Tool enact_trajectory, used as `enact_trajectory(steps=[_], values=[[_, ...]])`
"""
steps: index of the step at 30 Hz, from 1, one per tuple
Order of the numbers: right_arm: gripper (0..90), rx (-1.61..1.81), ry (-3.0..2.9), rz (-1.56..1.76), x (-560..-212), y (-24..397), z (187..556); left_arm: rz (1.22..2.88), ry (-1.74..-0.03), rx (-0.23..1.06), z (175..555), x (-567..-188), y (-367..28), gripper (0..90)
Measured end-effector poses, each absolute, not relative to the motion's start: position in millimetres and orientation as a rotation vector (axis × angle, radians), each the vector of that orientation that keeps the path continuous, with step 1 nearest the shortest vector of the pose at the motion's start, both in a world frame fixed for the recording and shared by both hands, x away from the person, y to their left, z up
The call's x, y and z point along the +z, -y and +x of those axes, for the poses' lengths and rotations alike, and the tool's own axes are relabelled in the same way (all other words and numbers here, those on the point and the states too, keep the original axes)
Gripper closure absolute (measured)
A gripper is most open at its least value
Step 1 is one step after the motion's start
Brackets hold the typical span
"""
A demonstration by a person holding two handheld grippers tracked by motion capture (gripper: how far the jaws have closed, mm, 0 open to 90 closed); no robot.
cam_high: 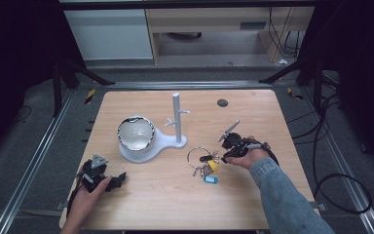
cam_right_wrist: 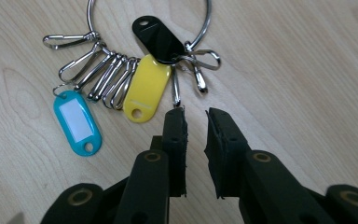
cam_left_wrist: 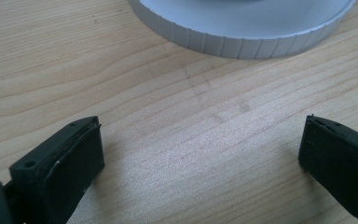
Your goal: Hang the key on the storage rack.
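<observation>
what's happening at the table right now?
A person holds a gripper in each hand. The right gripper sits just short of a key ring carrying metal clips and black, yellow and blue tags; its jaws are nearly together with nothing between them. The left gripper rests open on the wooden table, near the white stand's round base. The key ring lies flat, not hung on the stand's pegs.

Light wood table (cam_high: pixel 141 204) on grey floor (cam_high: pixel 29 146), metal rails (cam_high: pixel 27 168) alongside, pale cabinets (cam_high: pixel 109 34) behind, dark surroundings.
</observation>
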State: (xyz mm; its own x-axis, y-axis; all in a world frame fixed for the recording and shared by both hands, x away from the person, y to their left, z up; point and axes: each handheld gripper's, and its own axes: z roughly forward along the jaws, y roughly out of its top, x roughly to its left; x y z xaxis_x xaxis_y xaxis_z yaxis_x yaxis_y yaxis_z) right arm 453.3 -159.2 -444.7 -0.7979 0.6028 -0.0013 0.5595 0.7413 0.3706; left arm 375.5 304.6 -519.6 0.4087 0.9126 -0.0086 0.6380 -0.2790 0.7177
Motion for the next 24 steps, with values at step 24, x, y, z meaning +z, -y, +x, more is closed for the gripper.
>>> enact_trajectory(steps=[24], values=[[87.7,0.363,-2.902,0.863,-464,124,468,2.020,-1.314,0.545,375,-520,-305,0.0]])
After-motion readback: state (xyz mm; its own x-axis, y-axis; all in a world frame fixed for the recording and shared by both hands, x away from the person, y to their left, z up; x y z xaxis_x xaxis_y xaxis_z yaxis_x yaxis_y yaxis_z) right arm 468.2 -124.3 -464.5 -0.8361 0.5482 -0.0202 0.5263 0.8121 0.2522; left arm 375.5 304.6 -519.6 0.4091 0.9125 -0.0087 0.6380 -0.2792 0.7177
